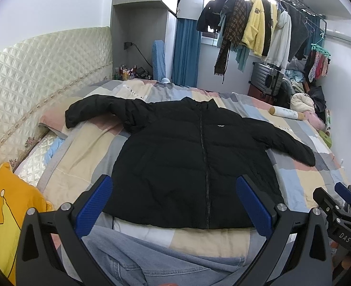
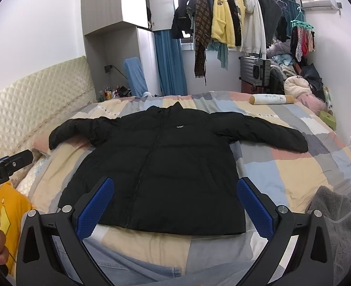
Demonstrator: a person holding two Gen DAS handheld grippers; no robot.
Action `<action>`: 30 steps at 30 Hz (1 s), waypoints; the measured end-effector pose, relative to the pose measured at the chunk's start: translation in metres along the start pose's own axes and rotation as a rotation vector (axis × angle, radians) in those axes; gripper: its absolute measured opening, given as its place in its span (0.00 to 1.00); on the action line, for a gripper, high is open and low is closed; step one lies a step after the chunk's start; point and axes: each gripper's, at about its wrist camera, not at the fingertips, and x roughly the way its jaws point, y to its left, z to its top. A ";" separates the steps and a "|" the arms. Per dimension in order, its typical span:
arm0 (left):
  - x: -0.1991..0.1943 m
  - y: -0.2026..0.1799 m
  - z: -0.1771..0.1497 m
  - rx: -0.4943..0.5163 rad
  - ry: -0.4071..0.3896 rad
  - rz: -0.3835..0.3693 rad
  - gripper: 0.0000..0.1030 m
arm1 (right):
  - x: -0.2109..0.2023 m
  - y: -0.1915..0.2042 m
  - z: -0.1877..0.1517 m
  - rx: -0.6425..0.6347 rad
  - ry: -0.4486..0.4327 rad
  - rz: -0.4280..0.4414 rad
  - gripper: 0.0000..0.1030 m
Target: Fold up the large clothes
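Left wrist view | black jacket flat, zipped, sleeves spread on patchwork bed | left gripper released, empty | right gripper released, empty

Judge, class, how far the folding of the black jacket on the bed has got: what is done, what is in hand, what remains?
Done: the black jacket lies spread face up on the patchwork quilt, zipped, both sleeves out. In hand: nothing; the left gripper and right gripper hang open above the hem, touching no cloth. Left: every fold, sleeves and body alike.
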 end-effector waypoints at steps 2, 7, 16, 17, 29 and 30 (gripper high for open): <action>0.000 -0.001 -0.001 -0.001 0.001 0.001 1.00 | 0.000 0.001 0.001 0.001 0.000 -0.002 1.00; 0.001 0.000 -0.001 0.000 -0.002 0.003 1.00 | 0.003 -0.001 0.001 0.008 0.010 0.001 1.00; 0.006 -0.001 0.006 -0.002 0.004 -0.013 1.00 | 0.009 -0.007 0.003 0.026 0.023 -0.007 1.00; 0.006 -0.002 0.006 0.000 0.002 -0.013 1.00 | 0.009 -0.007 0.003 0.028 0.023 -0.007 1.00; 0.006 -0.016 0.010 0.030 -0.005 -0.014 1.00 | 0.007 -0.014 0.009 0.049 0.027 -0.009 1.00; 0.005 -0.018 0.012 0.030 -0.007 -0.020 1.00 | 0.006 -0.015 0.011 0.046 0.023 -0.007 1.00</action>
